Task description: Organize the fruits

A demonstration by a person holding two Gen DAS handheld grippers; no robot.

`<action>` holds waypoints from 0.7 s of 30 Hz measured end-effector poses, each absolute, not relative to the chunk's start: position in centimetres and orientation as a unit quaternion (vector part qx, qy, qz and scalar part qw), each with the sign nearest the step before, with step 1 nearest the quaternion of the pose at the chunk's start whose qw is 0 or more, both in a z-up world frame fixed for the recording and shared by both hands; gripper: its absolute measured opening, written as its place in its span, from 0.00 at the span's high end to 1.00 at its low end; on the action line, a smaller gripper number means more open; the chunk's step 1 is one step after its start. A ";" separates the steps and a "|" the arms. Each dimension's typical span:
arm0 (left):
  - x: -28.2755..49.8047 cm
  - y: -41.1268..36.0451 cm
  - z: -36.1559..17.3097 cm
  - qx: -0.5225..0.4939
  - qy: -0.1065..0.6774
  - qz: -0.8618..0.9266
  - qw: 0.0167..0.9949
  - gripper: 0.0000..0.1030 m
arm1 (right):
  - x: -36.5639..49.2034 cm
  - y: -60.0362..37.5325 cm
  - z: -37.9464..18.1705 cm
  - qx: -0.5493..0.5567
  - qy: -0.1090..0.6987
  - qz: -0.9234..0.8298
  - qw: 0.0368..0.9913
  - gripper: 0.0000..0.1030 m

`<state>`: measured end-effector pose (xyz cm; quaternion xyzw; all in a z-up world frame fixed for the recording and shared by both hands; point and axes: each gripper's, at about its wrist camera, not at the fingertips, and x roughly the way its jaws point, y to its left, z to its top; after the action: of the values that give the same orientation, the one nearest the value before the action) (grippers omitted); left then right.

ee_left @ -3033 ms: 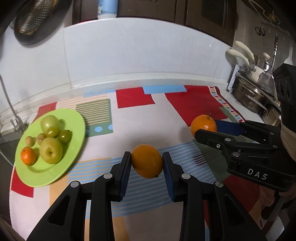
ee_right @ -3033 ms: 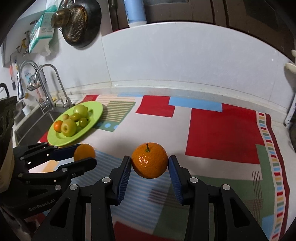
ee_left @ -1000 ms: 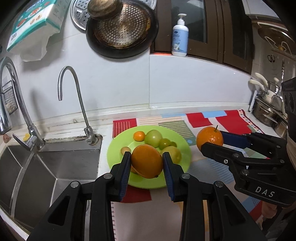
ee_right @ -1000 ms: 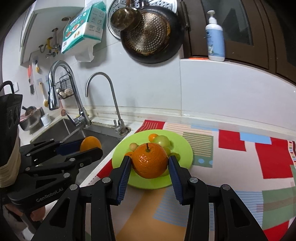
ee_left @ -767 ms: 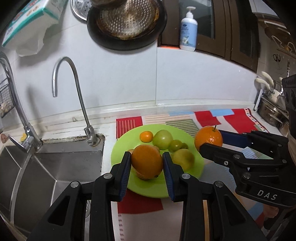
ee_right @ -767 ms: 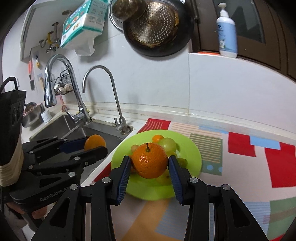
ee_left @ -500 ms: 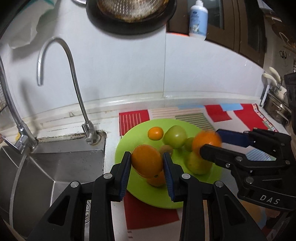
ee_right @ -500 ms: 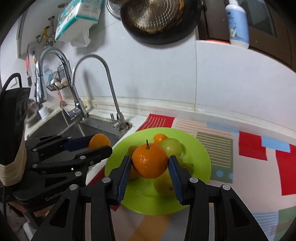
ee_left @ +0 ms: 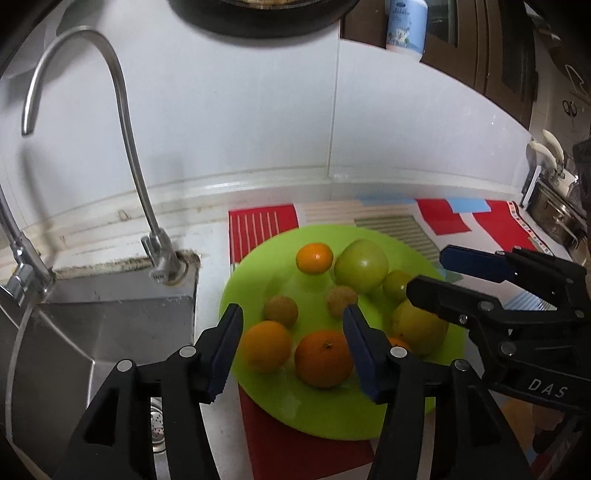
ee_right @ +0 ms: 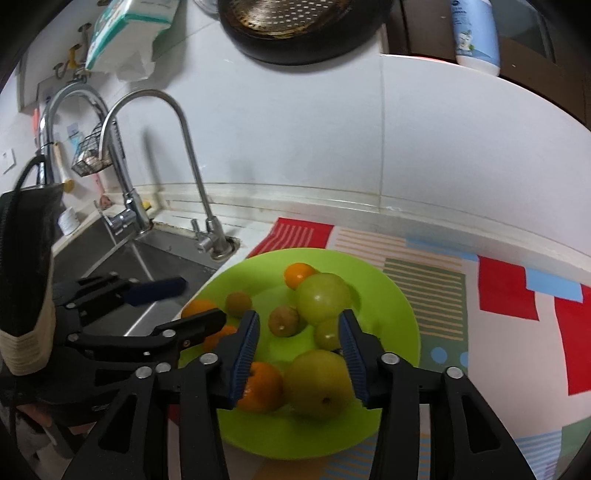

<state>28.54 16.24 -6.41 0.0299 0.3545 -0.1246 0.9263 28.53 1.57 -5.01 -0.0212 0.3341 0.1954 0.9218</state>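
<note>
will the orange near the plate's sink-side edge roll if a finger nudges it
Probably: the orange is round and sits loose near the green plate's sink-side rim. The neighbouring mandarin might stop it inward; outward, it may roll off. Its skin looks smooth, so slightly slippery.

"DAS" on right hand-held gripper [ee_left: 458, 271], bottle [ee_right: 474, 31] label seemingly too blurred

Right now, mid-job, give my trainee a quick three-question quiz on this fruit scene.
1. True or false: the left tongs grip an orange.
2. What lies left of the plate: A) stove, B) sink, C) basket?
3. What colour is the plate?

Key: 1. False: the jaws are opening, and two oranges lie loose on the plate between them. 2. B, the sink. 3. Green.
</note>
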 end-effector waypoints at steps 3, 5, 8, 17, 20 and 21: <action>28.1 16.2 -5.7 0.030 0.349 -0.115 0.930 0.35 | 28.2 0.9 -4.7 -0.015 0.331 0.177 0.927 0.43; 27.6 16.2 -5.2 0.034 0.346 -0.105 0.932 0.31 | 27.9 0.5 -4.5 -0.014 0.330 0.165 0.929 0.39; 26.7 16.1 -4.6 0.037 0.343 -0.094 0.934 0.28 | 26.9 -0.3 -4.1 -0.010 0.325 0.146 0.934 0.33; 22.8 15.5 -3.1 0.031 0.332 -0.078 0.940 0.19 | 23.5 -2.2 -3.2 -0.005 0.321 0.105 0.941 0.23; 21.1 15.2 -2.4 0.033 0.324 -0.068 0.943 0.15 | 22.0 -2.8 -2.9 -0.001 0.322 0.096 0.942 0.18; 20.6 15.2 -2.2 0.034 0.320 -0.064 0.944 0.14 | 21.4 -3.0 -2.7 0.000 0.319 0.094 0.943 0.17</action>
<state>20.58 15.17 -2.21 0.0340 0.3204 -0.0645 0.9445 21.38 -2.95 -2.73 0.0001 0.3195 0.0937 0.9429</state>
